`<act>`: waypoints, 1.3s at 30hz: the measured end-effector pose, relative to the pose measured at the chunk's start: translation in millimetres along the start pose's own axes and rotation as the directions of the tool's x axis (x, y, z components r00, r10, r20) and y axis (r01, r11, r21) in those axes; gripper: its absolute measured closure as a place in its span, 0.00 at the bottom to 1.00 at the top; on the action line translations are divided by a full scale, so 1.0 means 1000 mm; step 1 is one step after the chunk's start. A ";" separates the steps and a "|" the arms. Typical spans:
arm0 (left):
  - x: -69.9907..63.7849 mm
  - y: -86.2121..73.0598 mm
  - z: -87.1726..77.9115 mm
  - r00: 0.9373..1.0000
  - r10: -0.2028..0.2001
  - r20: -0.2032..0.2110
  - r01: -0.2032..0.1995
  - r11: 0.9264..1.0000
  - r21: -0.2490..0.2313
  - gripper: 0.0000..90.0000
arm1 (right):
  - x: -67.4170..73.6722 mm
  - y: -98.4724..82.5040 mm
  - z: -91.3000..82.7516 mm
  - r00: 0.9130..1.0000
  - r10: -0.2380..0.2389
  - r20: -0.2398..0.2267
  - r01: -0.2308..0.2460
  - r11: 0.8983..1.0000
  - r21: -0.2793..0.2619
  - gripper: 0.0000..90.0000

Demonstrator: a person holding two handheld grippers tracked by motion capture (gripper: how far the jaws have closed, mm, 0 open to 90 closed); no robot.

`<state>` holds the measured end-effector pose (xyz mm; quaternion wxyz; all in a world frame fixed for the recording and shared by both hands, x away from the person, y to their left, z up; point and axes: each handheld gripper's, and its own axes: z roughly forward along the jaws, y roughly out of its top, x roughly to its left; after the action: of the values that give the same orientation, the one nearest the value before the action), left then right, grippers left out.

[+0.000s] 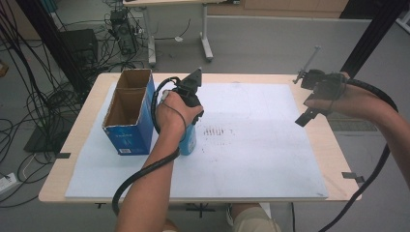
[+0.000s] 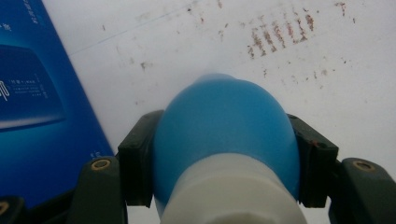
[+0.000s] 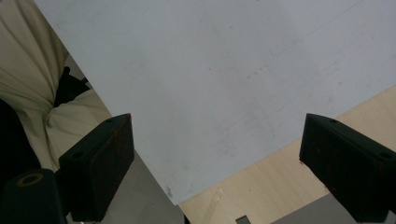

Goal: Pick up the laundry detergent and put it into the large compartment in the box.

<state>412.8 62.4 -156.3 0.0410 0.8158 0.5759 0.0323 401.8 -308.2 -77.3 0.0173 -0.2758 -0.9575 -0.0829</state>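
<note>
My left gripper [image 1: 189,123] points down over the white mat [image 1: 261,154], shut on a blue bottle [image 1: 188,144] with a white part. In the left gripper view both black pads [image 2: 138,154] press the sides of the bottle's rounded blue body [image 2: 224,126], with my left gripper [image 2: 226,137] just above the mat [image 2: 140,37]. The bottle hangs right beside a blue cardboard box [image 1: 129,116] whose top stands open. My right gripper [image 1: 306,97] is held in the air over the mat's far right edge, open and holding nothing [image 3: 215,154].
Brown scuff marks [image 1: 217,131] stain the mat just right of the bottle. The mat lies on a light wooden table [image 1: 333,154]; its near corner [image 3: 175,198] sits below my right gripper. Cables and table legs [image 1: 205,46] crowd the floor behind.
</note>
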 end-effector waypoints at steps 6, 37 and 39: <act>0.001 0.001 0.000 1.000 0.003 0.002 -0.003 1.000 0.002 0.42 | 0.000 0.000 0.000 1.000 0.002 0.000 -0.002 1.000 0.000 0.11; 0.006 0.002 0.000 1.000 -0.002 0.016 0.002 1.000 0.004 0.42 | 0.000 0.001 0.002 1.000 -0.004 0.002 0.004 1.000 -0.002 0.11; 0.005 0.002 0.000 1.000 -0.002 0.015 0.002 1.000 0.006 0.42 | 0.000 0.001 0.002 1.000 -0.001 0.003 0.001 1.000 -0.003 0.11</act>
<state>416.5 66.9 -156.0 0.0430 0.8157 0.5764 0.0245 402.0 -307.3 -79.2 0.0155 -0.2754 -0.9575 -0.0838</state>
